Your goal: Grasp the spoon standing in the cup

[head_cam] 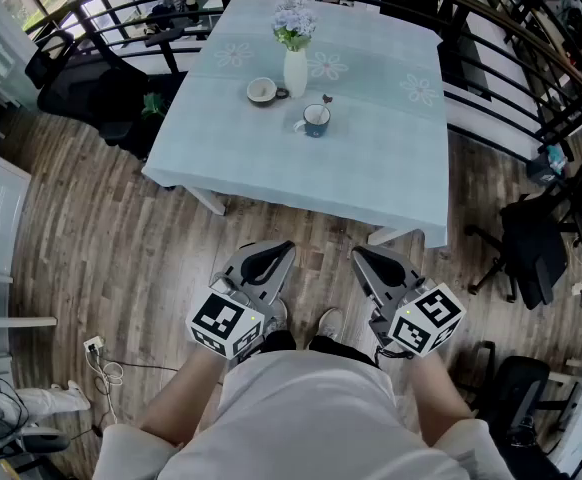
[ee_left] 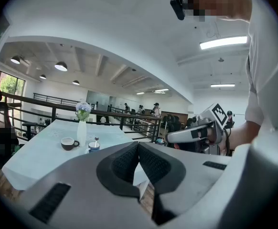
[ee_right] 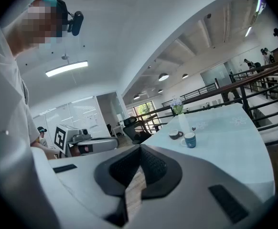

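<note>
In the head view, the left tongs (head_cam: 285, 250) and the right tongs (head_cam: 360, 254) are held low over the wooden floor (head_cam: 111, 218), short of the table (head_cam: 391, 168). The spoon (head_cam: 325, 101) is seen standing in the blue cup (head_cam: 316, 121) on the table, near a white vase (head_cam: 295, 71) and a dark cup (head_cam: 262, 91). In the left gripper view, the left tongs are clenched with nothing between them. In the right gripper view, the right tongs are likewise clenched on nothing, well apart from the spoon.
</note>
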{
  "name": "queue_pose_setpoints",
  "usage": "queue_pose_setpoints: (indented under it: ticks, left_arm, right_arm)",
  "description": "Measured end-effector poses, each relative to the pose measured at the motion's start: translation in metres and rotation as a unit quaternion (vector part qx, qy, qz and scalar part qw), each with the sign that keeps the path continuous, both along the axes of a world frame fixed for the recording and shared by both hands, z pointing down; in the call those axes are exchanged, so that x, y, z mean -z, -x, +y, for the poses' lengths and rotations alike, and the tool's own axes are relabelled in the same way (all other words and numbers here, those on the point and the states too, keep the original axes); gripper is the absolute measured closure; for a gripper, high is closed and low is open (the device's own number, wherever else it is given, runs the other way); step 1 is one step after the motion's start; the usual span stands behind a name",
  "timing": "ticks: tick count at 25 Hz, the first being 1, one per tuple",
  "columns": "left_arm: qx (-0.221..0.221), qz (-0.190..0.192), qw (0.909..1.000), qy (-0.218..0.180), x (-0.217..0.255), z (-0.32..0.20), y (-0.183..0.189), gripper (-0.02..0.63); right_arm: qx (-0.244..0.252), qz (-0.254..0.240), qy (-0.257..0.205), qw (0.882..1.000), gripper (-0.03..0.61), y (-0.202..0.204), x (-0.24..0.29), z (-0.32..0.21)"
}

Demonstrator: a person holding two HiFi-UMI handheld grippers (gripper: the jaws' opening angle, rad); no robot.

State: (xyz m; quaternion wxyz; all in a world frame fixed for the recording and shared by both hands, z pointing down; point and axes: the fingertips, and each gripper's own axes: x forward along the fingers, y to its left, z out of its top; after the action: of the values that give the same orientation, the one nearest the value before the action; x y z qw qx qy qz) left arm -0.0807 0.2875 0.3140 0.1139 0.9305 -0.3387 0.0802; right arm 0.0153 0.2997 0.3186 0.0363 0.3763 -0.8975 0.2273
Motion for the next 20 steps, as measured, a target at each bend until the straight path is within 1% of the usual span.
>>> queue_pose_setpoints:
  ticks: [6, 11, 16, 20]
  left_arm:
    - [-0.004, -0.002, 1.0000, -0.001, -0.003, -0.001, 0.001, 0.594]
    - [-0.002, -0.003, 1.0000, -0.003, -0.001, 0.002, 0.003, 0.594]
    - [0.005, -0.006, 1.0000, -0.002, -0.001, 0.004, 0.001, 0.594]
    - [0.010, -0.008, 0.9999, -0.003, -0.001, 0.006, -0.006, 0.594]
  right_arm:
    - [-0.002, 0.001, 0.002, 1.000, 0.557, 0.002, -0.004, -0.002]
    - [-0.025, -0.005, 0.019, 1.000, 0.557, -0.001, -0.011, -0.004]
    - [-0.033, -0.011, 0.020, 0.999, 0.557, -0.009, -0.008, -0.005]
    - [-0.025, -0.016, 0.014, 0.999, 0.557, -0.015, -0.005, -0.003]
